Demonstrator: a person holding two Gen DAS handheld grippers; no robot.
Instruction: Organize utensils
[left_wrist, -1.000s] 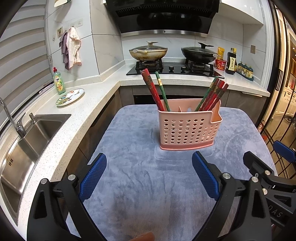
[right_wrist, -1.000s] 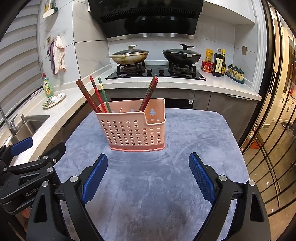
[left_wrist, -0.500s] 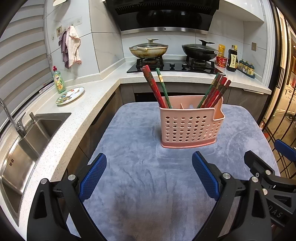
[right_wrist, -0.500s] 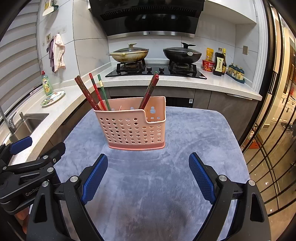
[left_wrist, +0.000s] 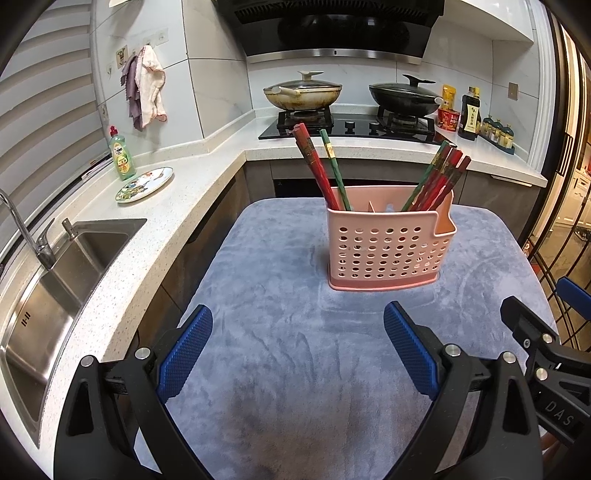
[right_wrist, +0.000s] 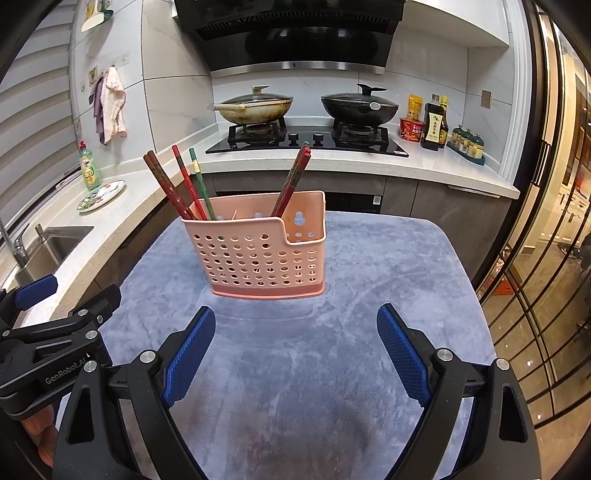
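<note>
From my left camera, the chopsticks (left_wrist: 319, 168) vanish below the holder's (left_wrist: 388, 247) rim, so I can't see their tips. The right tongs (left_wrist: 565, 354) are cut off by the frame's right edge. At lower left of my right camera, the left tongs (right_wrist: 55, 317) run off the edge. The bottle (right_wrist: 436, 123) labels at upper right are too small to read.

This was a home kitchen: a gas hob (left_wrist: 347, 123) with two lidded woks sat under a range hood (left_wrist: 332, 26) at upper centre, a steel sink (left_wrist: 48, 288) at left, and dish soap (left_wrist: 122, 155) on the white counter (left_wrist: 177, 192).
</note>
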